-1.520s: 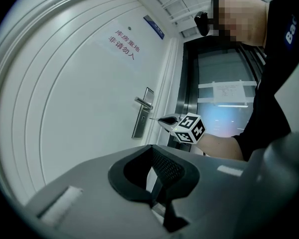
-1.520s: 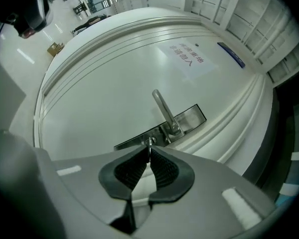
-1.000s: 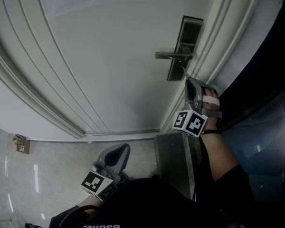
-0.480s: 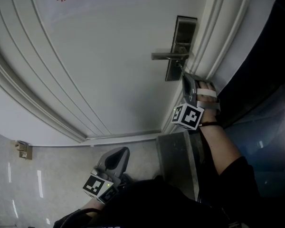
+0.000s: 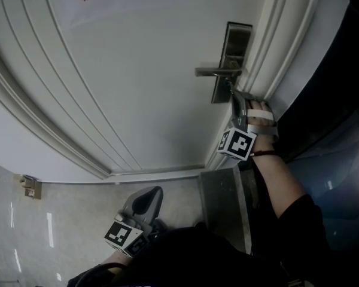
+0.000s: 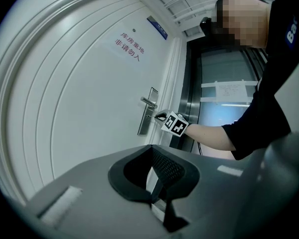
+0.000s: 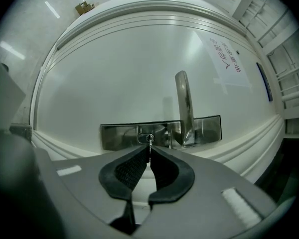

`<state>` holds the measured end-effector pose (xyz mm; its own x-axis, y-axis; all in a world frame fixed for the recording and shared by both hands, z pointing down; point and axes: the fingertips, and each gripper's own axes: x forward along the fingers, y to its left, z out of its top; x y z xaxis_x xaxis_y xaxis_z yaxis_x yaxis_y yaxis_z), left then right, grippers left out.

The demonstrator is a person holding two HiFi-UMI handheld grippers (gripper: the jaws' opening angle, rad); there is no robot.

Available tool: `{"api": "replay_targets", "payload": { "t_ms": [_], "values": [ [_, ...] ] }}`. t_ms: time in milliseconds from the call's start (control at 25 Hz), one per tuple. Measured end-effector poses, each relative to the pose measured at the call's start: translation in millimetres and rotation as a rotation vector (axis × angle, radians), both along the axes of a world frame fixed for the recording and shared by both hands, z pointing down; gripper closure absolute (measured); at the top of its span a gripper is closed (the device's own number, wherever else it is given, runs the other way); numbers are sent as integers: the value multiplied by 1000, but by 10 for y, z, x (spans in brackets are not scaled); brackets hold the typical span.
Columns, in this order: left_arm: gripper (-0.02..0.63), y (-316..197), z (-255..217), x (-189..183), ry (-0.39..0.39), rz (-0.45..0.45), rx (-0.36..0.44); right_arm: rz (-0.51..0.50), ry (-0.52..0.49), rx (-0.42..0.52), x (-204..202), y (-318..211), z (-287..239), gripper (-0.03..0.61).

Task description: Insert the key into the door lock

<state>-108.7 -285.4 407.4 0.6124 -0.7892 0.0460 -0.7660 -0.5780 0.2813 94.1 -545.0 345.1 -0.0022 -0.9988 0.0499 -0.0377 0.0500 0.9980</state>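
Holding item: key (image 7: 149,144), a thin metal blade, pinched at the tips of the right tool (image 7: 149,151), which is clenched on it.
Location: the blade tip sits at the keyhole (image 7: 145,138) in the lock plate (image 5: 230,64), at the plate's lower end below the lever handle (image 5: 218,71), near the latch edge of the white door (image 5: 137,70). How deep the blade sits cannot be told.
Second tool: left tool (image 6: 152,151), jaws together on nothing, held low and well apart from the lock.
Step in hand, as judged: alignment and first entry of the key.
Next move calls for: a straight push along the keyhole's line, with the blade kept square to the slot and the grip firm.
Change against a second ago: right tool stays at the same spot under the lever, its marker cube slightly rolled. Left tool unchanged.
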Motion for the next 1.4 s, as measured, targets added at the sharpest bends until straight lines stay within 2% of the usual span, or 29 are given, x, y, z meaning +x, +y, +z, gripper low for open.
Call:
{"api": "replay_targets", "payload": {
  "t_ms": [920, 1400],
  "values": [
    [594, 25, 39, -100, -1, -14, 19, 18, 96, 1, -50, -154, 28, 549],
    [594, -28, 14, -144, 7, -30, 9, 22, 92, -12, -93, -332, 63, 549]
  ]
}}
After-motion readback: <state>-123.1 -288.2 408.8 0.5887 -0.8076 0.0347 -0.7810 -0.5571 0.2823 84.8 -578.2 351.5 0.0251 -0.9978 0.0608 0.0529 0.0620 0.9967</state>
